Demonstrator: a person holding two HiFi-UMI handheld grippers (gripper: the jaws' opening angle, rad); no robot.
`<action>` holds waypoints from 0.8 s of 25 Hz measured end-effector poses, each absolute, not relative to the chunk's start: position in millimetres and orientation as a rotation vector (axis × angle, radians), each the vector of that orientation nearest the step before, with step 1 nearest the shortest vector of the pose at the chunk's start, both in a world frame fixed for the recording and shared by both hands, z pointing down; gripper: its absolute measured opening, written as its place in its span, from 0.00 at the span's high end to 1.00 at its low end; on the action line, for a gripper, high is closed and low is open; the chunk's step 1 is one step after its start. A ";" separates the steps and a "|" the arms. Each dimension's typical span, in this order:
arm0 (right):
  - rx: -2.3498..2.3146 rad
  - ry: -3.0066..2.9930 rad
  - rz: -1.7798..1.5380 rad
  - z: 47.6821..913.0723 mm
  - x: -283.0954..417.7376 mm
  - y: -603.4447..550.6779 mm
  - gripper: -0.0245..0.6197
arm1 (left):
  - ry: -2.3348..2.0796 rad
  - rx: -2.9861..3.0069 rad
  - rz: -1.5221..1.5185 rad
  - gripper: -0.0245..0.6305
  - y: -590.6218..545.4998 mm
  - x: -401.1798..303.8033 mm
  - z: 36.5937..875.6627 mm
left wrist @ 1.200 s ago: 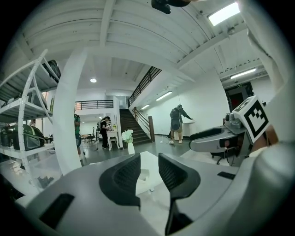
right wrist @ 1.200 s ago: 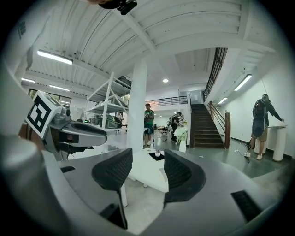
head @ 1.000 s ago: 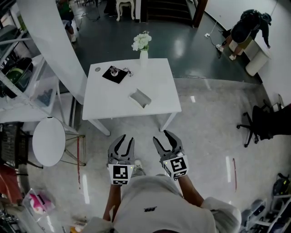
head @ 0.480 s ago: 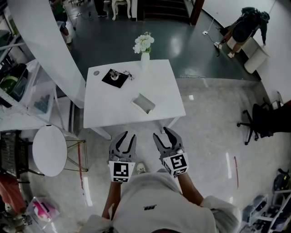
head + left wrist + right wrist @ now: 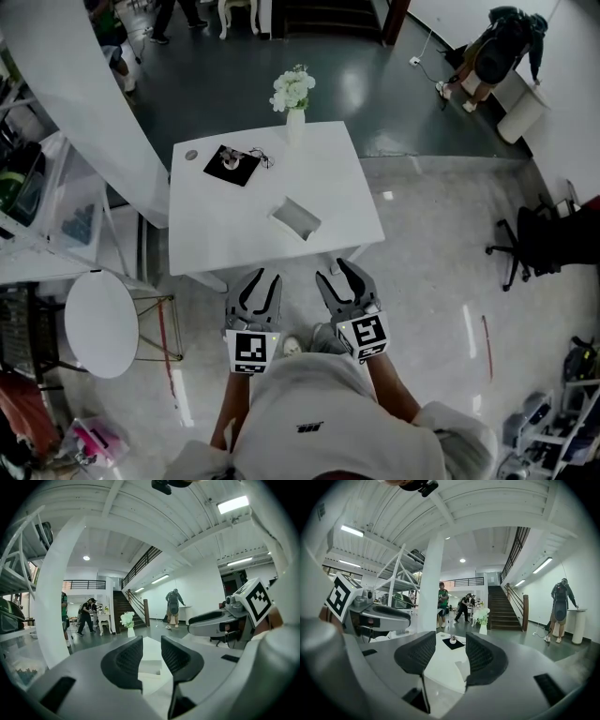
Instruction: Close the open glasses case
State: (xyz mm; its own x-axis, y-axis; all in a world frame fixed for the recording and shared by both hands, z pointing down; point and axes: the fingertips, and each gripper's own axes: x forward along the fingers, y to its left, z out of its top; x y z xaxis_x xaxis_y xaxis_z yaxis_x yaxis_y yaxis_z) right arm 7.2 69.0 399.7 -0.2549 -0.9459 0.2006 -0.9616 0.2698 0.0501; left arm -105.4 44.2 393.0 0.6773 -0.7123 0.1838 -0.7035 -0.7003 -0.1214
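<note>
The open glasses case (image 5: pixel 296 218), pale grey, lies on the white table (image 5: pixel 337 173) right of its middle. In the left gripper view the case (image 5: pixel 149 667) shows between the jaws, far off. In the right gripper view the case (image 5: pixel 462 668) lies beyond the jaws. My left gripper (image 5: pixel 259 282) and right gripper (image 5: pixel 341 278) hang side by side over the floor, short of the table's near edge. Both stand open with nothing between their fingers. The left gripper (image 5: pixel 151 652) and right gripper (image 5: pixel 450 652) each point at the table.
A vase of white flowers (image 5: pixel 293 97) stands at the table's far edge. A black mat (image 5: pixel 231 163) with a small object and glasses lies at the far left. A round white side table (image 5: pixel 97 322) stands left, an office chair (image 5: pixel 534 239) right, people beyond.
The table has come nearer in the head view as I stepped toward it. Both grippers kept their open pose side by side.
</note>
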 end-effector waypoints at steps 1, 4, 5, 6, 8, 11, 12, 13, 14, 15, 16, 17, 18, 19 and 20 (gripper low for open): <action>1.789 -2.342 0.125 400.3 7.5 66.0 0.65 | 1.196 -2.842 -0.339 0.76 41.1 -105.0 393.4; 1.793 -2.335 0.129 401.9 8.2 57.0 0.65 | 1.191 -2.846 -0.341 0.76 31.0 -103.9 395.6; 1.793 -2.334 0.129 402.1 8.7 54.2 0.65 | 1.191 -2.846 -0.341 0.76 27.6 -103.3 396.2; 1.793 -2.333 0.129 402.6 9.2 51.3 0.65 | 1.191 -2.844 -0.340 0.76 24.1 -102.7 396.5; 1.792 -2.332 0.127 403.7 11.0 45.3 0.65 | 1.192 -2.840 -0.338 0.76 17.1 -101.3 396.8; 1.789 -2.333 0.126 404.4 15.4 34.6 0.65 | 1.196 -2.834 -0.340 0.76 6.8 -98.0 396.8; 1.788 -2.334 0.128 404.4 16.9 30.6 0.65 | 1.199 -2.834 -0.342 0.76 3.0 -96.8 397.0; 1.786 -2.337 0.128 404.2 18.2 26.4 0.65 | 1.201 -2.834 -0.343 0.76 -1.1 -95.6 397.2; 1.784 -2.339 0.127 404.1 19.4 21.7 0.65 | 1.204 -2.834 -0.342 0.76 -5.6 -94.4 397.5; 1.781 -2.342 0.126 404.3 20.6 16.5 0.65 | 1.208 -2.834 -0.341 0.76 -10.4 -93.1 398.0; 1.779 -2.345 0.126 404.8 22.3 11.1 0.65 | 1.211 -2.832 -0.342 0.76 -15.5 -91.5 398.8; 1.777 -2.348 0.127 405.7 24.4 5.5 0.65 | 1.215 -2.829 -0.344 0.76 -20.7 -89.7 399.7; 1.775 -2.351 0.130 406.8 26.8 -0.1 0.65 | 1.218 -2.828 -0.348 0.76 -25.9 -87.5 400.8; 1.772 -2.353 0.133 408.0 29.4 -5.5 0.65 | 1.222 -2.827 -0.351 0.76 -31.1 -85.0 402.1; 1.768 -2.355 0.137 409.0 32.1 -11.0 0.65 | 1.226 -2.828 -0.353 0.76 -36.4 -82.3 403.4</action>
